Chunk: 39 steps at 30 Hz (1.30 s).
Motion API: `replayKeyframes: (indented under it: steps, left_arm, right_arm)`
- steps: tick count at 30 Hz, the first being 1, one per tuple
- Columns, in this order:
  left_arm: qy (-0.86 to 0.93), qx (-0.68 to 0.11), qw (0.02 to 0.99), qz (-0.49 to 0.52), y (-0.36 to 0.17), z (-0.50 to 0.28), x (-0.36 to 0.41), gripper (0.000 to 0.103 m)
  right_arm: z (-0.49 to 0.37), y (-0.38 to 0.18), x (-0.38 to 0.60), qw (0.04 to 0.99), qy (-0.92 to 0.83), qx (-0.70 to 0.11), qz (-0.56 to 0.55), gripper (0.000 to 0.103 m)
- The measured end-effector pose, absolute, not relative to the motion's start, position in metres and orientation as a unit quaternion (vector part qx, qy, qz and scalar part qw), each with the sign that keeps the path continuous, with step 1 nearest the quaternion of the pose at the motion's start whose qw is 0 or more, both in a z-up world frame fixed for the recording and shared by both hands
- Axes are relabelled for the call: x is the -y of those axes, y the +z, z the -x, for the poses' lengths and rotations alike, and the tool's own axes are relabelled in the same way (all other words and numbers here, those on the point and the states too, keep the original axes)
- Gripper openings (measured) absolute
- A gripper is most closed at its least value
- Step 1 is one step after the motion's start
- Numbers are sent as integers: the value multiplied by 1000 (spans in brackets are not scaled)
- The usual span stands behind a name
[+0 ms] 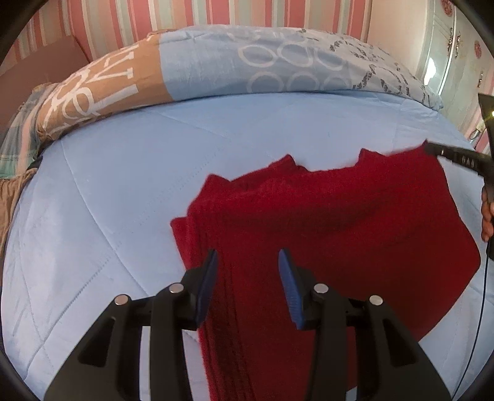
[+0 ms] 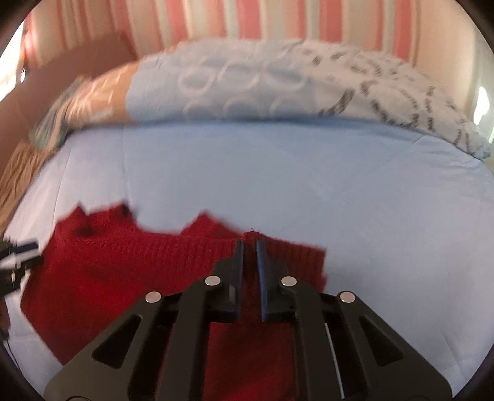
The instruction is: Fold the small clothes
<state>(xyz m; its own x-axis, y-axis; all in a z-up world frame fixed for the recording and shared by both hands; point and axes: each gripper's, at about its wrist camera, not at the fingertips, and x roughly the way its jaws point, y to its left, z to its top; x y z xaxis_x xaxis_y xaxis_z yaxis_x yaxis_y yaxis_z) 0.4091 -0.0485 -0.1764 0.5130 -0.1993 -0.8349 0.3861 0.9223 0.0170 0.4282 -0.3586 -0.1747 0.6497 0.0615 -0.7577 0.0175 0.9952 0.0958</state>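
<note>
A red knitted garment [image 1: 324, 222] lies spread on the light blue quilt [image 1: 123, 185] of a bed. At its left side the left gripper [image 1: 247, 262] hangs over the folded edge, jaws partly open, with a ridge of the red knit running up between the blue pads [image 1: 207, 277]; whether the pads press it cannot be told. Further right, the right gripper [image 2: 249, 243] sits at the garment's far right corner, its jaws drawn nearly together and pinching a small peak of the red knit. Beyond the garment, at the head of the bed, lies a patterned pillow [image 1: 278, 64] below a striped wall [image 1: 216, 15]
</note>
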Motion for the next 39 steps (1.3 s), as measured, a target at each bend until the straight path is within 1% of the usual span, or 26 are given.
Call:
replayKeyframes:
  steps: [1, 3, 6, 8, 9, 10, 11, 12, 13, 15, 19, 20, 21, 22, 23, 27, 33, 35, 36, 38, 39]
  left_arm:
    - [-167, -463, 864, -101, -176, -410, 48, 42]
    - [-162, -466, 864, -101, -178, -412, 47, 42]
    - [-152, -468, 864, -107, -181, -414, 47, 42]
    - [-148, -466, 865, -111, -179, -416, 47, 42]
    - [-149, -463, 867, -111, -176, -418, 47, 42]
    - [-150, -459, 868, -111, -173, -421, 48, 42]
    - [-151, -456, 870, -112, -170, -424, 49, 44]
    - [-151, -453, 871, -114, -168, -428, 51, 46]
    - [-151, -451, 872, -115, -167, -432, 54, 50]
    - [-155, -457, 868, -115, -169, -444, 62, 52]
    - [-142, -474, 860, -125, -187, -465, 79, 51]
    - [-138, -489, 852, -130, -196, -471, 82, 48]
    - [-128, -498, 845, -145, -207, -474, 86, 40]
    - [-116, -502, 842, -158, -213, -474, 87, 12]
    - [-92, -506, 837, -184, -223, -475, 88, 4]
    - [-55, -508, 835, -204, -235, -470, 67, 0]
    - [-59, -495, 837, -224, -235, -455, 52, 1]
    - [-59, -493, 842, -209, -234, -452, 47, 1]
    - [-55, -493, 846, -196, -232, -452, 42, 1]
    - [-51, -493, 849, -180, -230, -452, 36, 0]
    - [-49, -494, 850, -179, -231, -451, 35, 0]
  right_arm:
    - [-433, -176, 363, 908, 7, -416, -57, 9]
    - [-447, -192, 368, 896, 1, -438, -77, 9]
    - [-464, -227, 364, 866, -3, -496, -71, 10]
    - [-458, -224, 360, 868, 9, -492, -67, 13]
    - [-453, -215, 361, 874, 19, -480, -74, 20]
    - [-442, -201, 366, 884, 21, -460, -82, 35]
    - [-433, -189, 372, 892, 14, -444, -85, 46]
    - [-427, -181, 379, 896, 6, -435, -88, 48]
    - [-420, -175, 391, 898, -8, -430, -95, 49]
    - [-416, -177, 405, 890, -21, -443, -101, 49]
    - [-423, -201, 408, 865, -15, -493, -90, 49]
    - [-423, -207, 405, 861, -11, -501, -87, 49]
    - [-423, -213, 402, 857, -9, -508, -85, 49]
    - [-423, -218, 398, 853, -8, -515, -84, 49]
    - [-424, -223, 395, 849, -8, -522, -85, 49]
    - [-422, -226, 389, 852, -11, -517, -86, 47]
    - [-424, -231, 401, 839, -5, -527, -133, 47]
    - [-424, -232, 402, 838, -4, -526, -144, 45]
    - [-423, -229, 401, 845, -6, -517, -137, 32]
    - [-421, -223, 394, 856, -13, -506, -106, 23]
    - [-420, -223, 392, 858, -16, -505, -97, 22]
